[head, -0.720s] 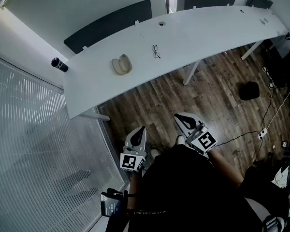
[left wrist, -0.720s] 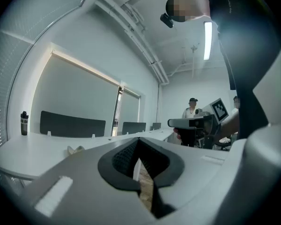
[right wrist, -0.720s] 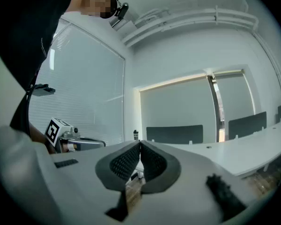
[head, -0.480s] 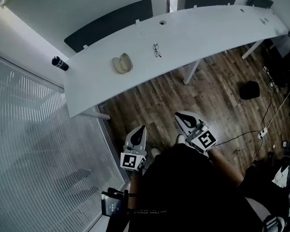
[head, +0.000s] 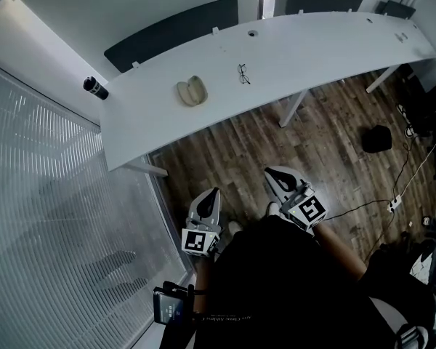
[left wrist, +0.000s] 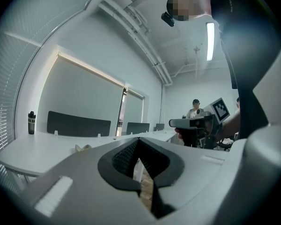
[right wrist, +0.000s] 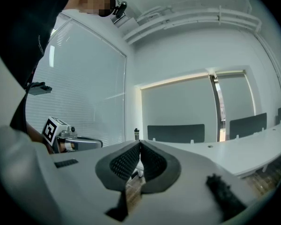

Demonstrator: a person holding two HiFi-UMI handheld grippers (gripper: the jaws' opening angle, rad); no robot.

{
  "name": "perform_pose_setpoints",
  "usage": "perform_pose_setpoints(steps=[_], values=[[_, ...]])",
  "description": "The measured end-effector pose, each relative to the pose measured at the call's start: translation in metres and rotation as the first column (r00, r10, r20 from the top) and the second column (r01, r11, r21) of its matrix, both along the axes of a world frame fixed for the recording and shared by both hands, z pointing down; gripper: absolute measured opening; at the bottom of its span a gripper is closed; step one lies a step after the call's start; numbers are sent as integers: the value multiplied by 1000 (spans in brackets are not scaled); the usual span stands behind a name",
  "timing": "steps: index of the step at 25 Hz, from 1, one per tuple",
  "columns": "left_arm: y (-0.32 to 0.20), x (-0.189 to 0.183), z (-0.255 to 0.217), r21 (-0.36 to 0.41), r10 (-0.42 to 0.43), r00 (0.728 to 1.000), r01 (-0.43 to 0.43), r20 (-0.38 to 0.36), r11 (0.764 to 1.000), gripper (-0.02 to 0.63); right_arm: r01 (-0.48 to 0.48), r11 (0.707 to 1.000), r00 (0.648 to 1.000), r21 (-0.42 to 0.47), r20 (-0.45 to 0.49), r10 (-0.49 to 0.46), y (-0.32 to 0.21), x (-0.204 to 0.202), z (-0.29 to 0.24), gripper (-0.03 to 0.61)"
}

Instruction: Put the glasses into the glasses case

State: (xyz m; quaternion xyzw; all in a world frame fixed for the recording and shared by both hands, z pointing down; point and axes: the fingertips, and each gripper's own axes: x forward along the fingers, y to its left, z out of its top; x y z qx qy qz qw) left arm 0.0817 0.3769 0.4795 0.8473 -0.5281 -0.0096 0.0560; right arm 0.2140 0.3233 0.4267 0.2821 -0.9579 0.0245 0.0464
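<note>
**Grippers.** The left gripper [head: 210,198] and the right gripper [head: 275,174] are both held low in front of the person, over the wood-plank floor [head: 240,147] and well apart from the table [head: 334,46]. In each gripper view the ribbed dark pads meet at their tips. Both claws are closed and hold nothing.

**Task items.** The glasses [head: 243,73] lie on the table top, not yet handled. The glasses case [head: 191,91] lies open near them, to their left in the head view, and the two do not touch. A dark bottle [head: 96,87] stands at the table's far left end.

**Materials.** The glasses are thin and dark-framed and appear to lie flat. The case is a pale, rounded shell. The table top is white, smooth and long.

**Risks.**
- The claws must open before any grasp. If they reach the frame closed, they would push it along the smooth top.
- A thin frame gives little to pinch, so it may slip or twist.
- The case looks light and may skid or tip unless the other gripper steadies it.
- A pinch across a lens could scratch it.
</note>
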Motion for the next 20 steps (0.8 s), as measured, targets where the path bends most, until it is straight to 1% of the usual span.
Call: perform_pose_setpoints(steps=[2, 6, 9, 11, 16, 18, 20], values=[[4, -5, -2, -13, -10, 1000, 10, -12, 1000, 8, -4, 1000, 1000, -6, 10, 4, 3, -5, 3, 6], [13, -20, 2, 22, -4, 1000, 4, 4, 1000, 8, -15, 1000, 1000, 9, -17, 16, 8, -18, 4, 6], [23, -31, 0, 0, -21, 1000, 21, -9, 1000, 8, -33, 999, 999, 3, -30, 33, 16, -30, 7, 6], [31, -42, 4, 7, -31, 999, 31, -12, 1000, 8, -46, 999, 998, -5, -36, 46, 21, -39, 10, 6], [41, -66, 7, -29, -81, 996, 80, -32, 996, 8, -43, 999, 997, -15, -70, 42, 28, -63, 23, 6], [57, -71, 13, -70, -80, 995, 76, -55, 995, 8, -56, 998, 995, -35, -83, 53, 43, -67, 31, 6], [65, -85, 15, -107, -82, 994, 74, -69, 991, 8, -76, 995, 993, -58, -92, 71, 50, -77, 30, 6]])
